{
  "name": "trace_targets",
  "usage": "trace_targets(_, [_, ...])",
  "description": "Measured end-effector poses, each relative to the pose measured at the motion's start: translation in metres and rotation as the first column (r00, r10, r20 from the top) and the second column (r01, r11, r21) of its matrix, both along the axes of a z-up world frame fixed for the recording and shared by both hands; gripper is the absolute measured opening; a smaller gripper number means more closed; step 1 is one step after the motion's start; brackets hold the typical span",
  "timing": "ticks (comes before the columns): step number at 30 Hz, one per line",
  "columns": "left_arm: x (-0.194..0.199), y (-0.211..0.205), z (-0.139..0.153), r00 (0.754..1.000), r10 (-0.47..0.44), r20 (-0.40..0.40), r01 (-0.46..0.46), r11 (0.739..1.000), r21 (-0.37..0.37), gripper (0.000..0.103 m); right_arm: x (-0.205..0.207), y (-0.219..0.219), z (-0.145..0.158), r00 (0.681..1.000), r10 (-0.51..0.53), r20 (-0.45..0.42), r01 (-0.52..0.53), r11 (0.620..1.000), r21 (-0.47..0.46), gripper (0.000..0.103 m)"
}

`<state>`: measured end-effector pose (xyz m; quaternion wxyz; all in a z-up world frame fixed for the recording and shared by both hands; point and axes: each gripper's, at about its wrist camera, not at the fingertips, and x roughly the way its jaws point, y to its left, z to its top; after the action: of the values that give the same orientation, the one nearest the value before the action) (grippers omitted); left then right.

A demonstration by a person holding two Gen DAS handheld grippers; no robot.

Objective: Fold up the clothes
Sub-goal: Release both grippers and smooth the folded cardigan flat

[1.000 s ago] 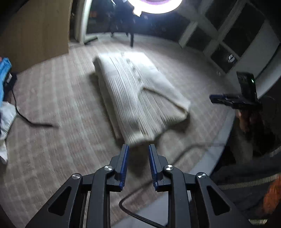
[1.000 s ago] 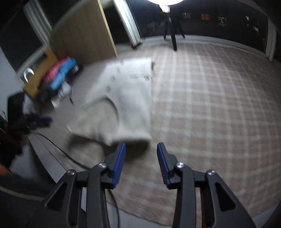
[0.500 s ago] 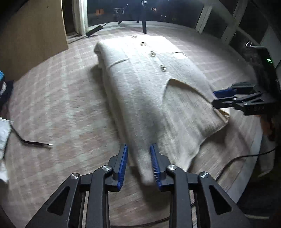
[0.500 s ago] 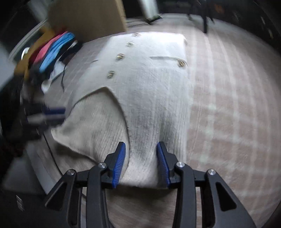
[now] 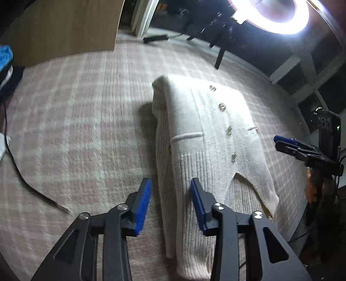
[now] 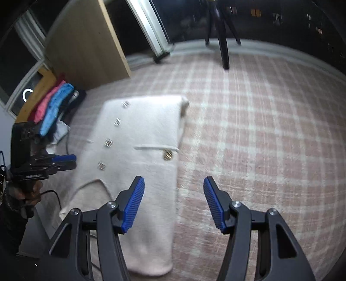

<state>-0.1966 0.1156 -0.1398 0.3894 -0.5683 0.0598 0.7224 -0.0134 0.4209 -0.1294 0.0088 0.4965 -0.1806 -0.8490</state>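
Note:
A cream knitted cardigan (image 5: 205, 134) with metal buttons lies lengthwise on a pink checked rug (image 5: 75, 129). My left gripper (image 5: 170, 203) hovers over its near left edge. Its jaws are opening, and the folded edge of the cloth runs between the blue pads without being pinched. In the right wrist view the cardigan (image 6: 140, 129) fills the left half. My right gripper (image 6: 174, 201) hangs over its near right edge, also opening, with one pad over the cloth and the other over bare rug (image 6: 259, 129). Each gripper also shows in the other's view: the right gripper (image 5: 302, 149) and the left gripper (image 6: 54, 162).
A wooden panel (image 6: 86, 47) stands at the back left beside a pile of pink and blue clothes (image 6: 54, 108). A tripod leg (image 6: 222, 43) with a ring light (image 5: 270, 15) stands beyond the rug. A black cable (image 5: 32, 190) crosses the rug's left side.
The cardigan's near end, lifted a second ago, now lies flat. Both grippers have moved in over it and both pairs of jaws have spread wider.

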Motion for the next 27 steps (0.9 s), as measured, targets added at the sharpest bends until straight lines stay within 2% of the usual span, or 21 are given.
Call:
trace_targets(1, [0.000, 0.000, -0.002, 1.000, 0.009, 0.016, -0.009, 1.000, 0.003, 0.046, 0.000, 0.000, -0.005, 1.000, 0.005, 0.007, -0.005, 1.000, -0.020, 0.056])
trace_targets(3, [-0.001, 0.001, -0.007, 0.999, 0.022, 0.033, -0.022, 1.000, -0.002, 0.048, 0.000, -0.001, -0.016, 1.000, 0.015, 0.021, -0.014, 0.998, -0.057, 0.056])
trace_targets(10, [-0.010, 0.007, -0.007, 0.997, 0.073, 0.023, -0.073, 0.997, -0.001, 0.050, -0.009, 0.000, -0.032, 1.000, 0.027, 0.009, -0.025, 0.992, -0.126, 0.056])
trace_targets(13, [-0.016, 0.010, -0.008, 0.996, 0.081, 0.033, -0.081, 0.997, 0.001, 0.051, -0.015, 0.005, -0.033, 1.000, 0.015, 0.001, -0.015, 0.988, -0.151, 0.062])
trace_targets(15, [-0.017, 0.012, -0.013, 0.997, 0.066, 0.041, -0.065, 0.998, -0.018, 0.051, -0.017, 0.004, -0.037, 1.000, 0.029, 0.007, -0.027, 0.989, -0.146, 0.063])
trace_targets(18, [-0.018, 0.015, -0.018, 0.978, 0.201, 0.051, -0.199, 0.979, -0.046, 0.052, -0.017, -0.002, -0.043, 0.998, 0.064, -0.004, -0.063, 0.989, -0.135, 0.064])
trace_targets(19, [-0.018, 0.015, -0.019, 0.975, 0.215, 0.057, -0.212, 0.976, -0.052, 0.052, -0.017, -0.003, -0.043, 0.997, 0.072, -0.016, -0.073, 0.989, -0.126, 0.066])
trace_targets(24, [-0.019, 0.022, -0.024, 0.982, 0.171, 0.078, -0.164, 0.983, -0.085, 0.053, -0.019, -0.019, -0.042, 0.990, 0.135, -0.025, -0.136, 0.991, -0.014, 0.067])
trace_targets(27, [-0.016, 0.029, -0.024, 0.988, 0.140, 0.062, -0.133, 0.986, -0.102, 0.054, -0.020, -0.020, -0.044, 0.990, 0.140, -0.035, -0.140, 0.990, -0.009, 0.067])
